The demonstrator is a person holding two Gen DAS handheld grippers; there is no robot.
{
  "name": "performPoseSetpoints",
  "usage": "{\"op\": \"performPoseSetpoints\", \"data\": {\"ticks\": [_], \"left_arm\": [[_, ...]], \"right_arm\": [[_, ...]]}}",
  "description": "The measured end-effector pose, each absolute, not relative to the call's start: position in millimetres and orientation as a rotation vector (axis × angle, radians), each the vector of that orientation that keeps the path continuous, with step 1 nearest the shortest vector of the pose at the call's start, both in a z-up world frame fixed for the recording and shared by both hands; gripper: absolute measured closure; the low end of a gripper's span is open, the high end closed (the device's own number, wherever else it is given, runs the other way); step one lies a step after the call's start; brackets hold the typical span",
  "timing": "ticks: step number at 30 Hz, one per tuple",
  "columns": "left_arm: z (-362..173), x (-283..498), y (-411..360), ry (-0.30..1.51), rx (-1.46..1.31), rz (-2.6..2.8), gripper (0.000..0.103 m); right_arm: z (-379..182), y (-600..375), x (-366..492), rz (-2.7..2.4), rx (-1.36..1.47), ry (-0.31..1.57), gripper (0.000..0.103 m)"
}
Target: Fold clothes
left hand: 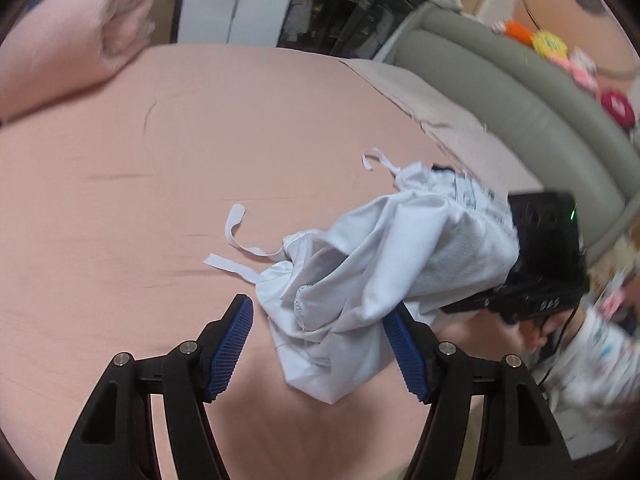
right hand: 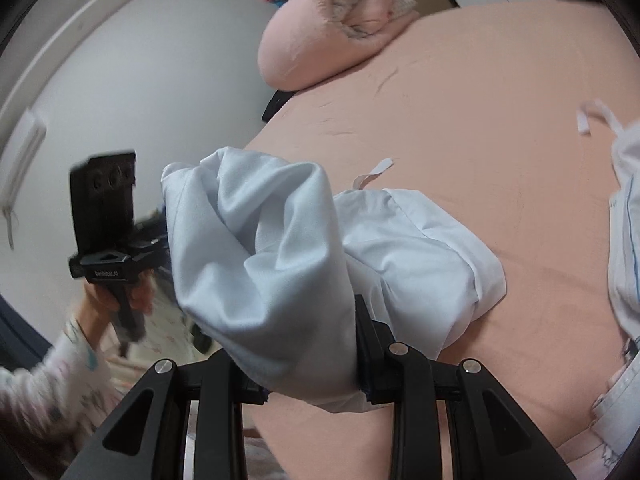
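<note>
Left wrist view: the left gripper (left hand: 318, 344) is standing with its jaws apart, blue ribbed pads (left hand: 230, 350) showing on both fingers, and nothing is being pinched between them, though a hanging fold of the white garment (left hand: 384, 264) is drooping into the gap and brushing the right-hand pad. The garment is lying bunched on the pink bedsheet (left hand: 160, 200), its far end lifted toward the right gripper (left hand: 516, 264), which is showing here as a black body partly covered by the cloth. Two thin white straps (left hand: 240, 236) are trailing from the garment across the sheet. A rolled pink blanket (left hand: 72, 48) is resting at the far left corner of the bed, and a grey padded headboard (left hand: 520, 108) is curving along the right side. A patterned sleeve (left hand: 596, 364) is showing blurred at lower right. Right wrist view: the right gripper (right hand: 308, 360) is clenched on the white garment (right hand: 260, 264), a thick bundle of cloth swelling out from between its fingers and hiding the pads. The rest of the garment is spreading rightward over the bedsheet (right hand: 480, 120). The left gripper (right hand: 108, 232) is appearing at left, held by a hand (right hand: 120, 300), beside the raised fold of cloth. The pink blanket (right hand: 320, 28) is lying at the top.
</note>
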State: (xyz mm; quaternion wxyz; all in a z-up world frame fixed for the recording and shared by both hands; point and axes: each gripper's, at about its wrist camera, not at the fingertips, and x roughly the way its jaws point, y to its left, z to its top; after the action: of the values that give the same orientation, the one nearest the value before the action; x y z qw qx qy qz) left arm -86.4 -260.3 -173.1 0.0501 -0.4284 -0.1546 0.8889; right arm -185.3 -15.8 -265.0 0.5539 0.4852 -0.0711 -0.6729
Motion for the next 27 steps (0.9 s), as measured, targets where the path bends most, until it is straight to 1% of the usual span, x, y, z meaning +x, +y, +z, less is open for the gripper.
{"op": "performPoseSetpoints", "data": {"ticks": [7,9,13,16,19,20,21,27], "left_arm": [[-181,-93,-268,-0.603,-1.333,2.687,0.037],[-182,-92,-268,-0.634,-1.328,2.662,0.037],[-181,-90,-265,-0.653,-1.324,2.639,0.037],[-178,-91,-261,-0.602,-1.338,2.651,0.037],[-176,-90,-258,-0.564,-1.332,2.700,0.037],[-175,-90,-258,-0.562,-1.326,2.713,0.037],[-176,-89,-257,-0.569,-1.319,2.720,0.037],[-178,-86,-255,-0.608,-1.290,2.771,0.037]], "right_arm": [[-267,-6,-191,-1.599,1.179,-0.244,0.072],[-266,-3,-190,-1.600,1.175,-0.254,0.070],[-264,11,-183,-1.619,1.165,-0.274,0.069],[-256,16,-174,-1.652,1.104,-0.248,0.062],[-246,17,-168,-1.685,1.029,-0.212,0.050],[-243,15,-169,-1.688,1.013,-0.221,0.042],[-240,12,-171,-1.689,0.999,-0.237,0.039],[-232,-4,-186,-1.754,0.999,-0.296,0.039]]}}
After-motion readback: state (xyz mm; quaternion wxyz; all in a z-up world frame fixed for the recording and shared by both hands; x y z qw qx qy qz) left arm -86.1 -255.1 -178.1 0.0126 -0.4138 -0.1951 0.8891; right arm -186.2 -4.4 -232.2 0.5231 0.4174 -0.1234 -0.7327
